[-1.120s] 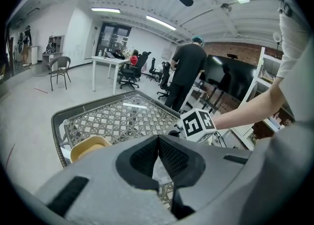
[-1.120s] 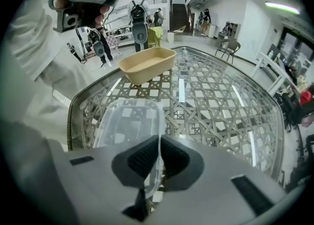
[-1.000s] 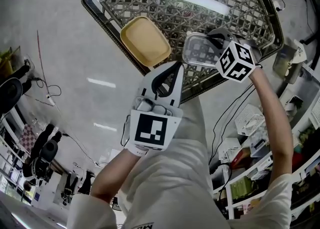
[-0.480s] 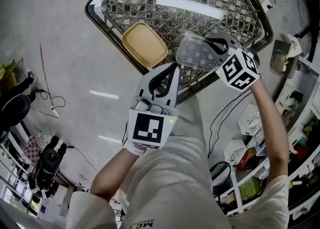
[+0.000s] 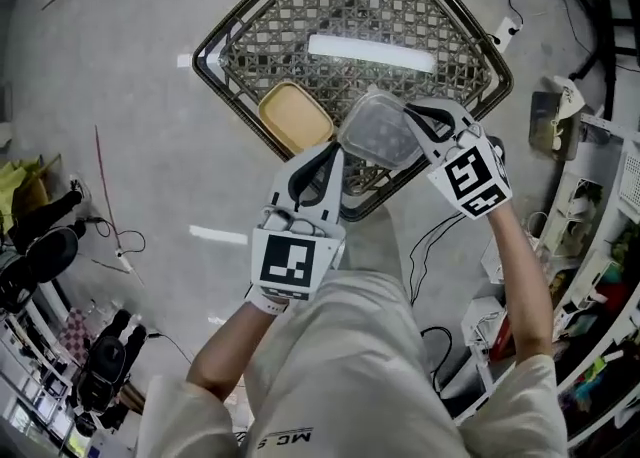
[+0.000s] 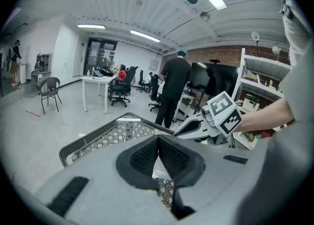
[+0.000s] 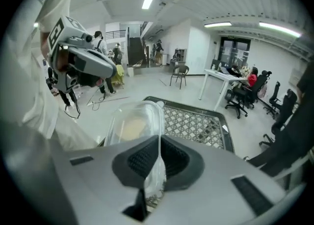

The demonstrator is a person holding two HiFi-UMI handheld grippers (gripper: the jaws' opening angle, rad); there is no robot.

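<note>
My right claw [image 7: 159,143] pinches the clear lid [image 7: 130,121] up beside the tan tub [image 5: 295,116]; my left claw [image 6: 158,143] is closed. Next needs steady aim.

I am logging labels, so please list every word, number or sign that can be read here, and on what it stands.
"MC": on the person's light garment, head view; the letters beside it are too blurred to read.
Cubes on left gripper and right gripper: square patterns only, no letters.
Clear container: no print visible.

Clear container [image 5: 378,133] — tan tray [image 5: 295,116]
</note>
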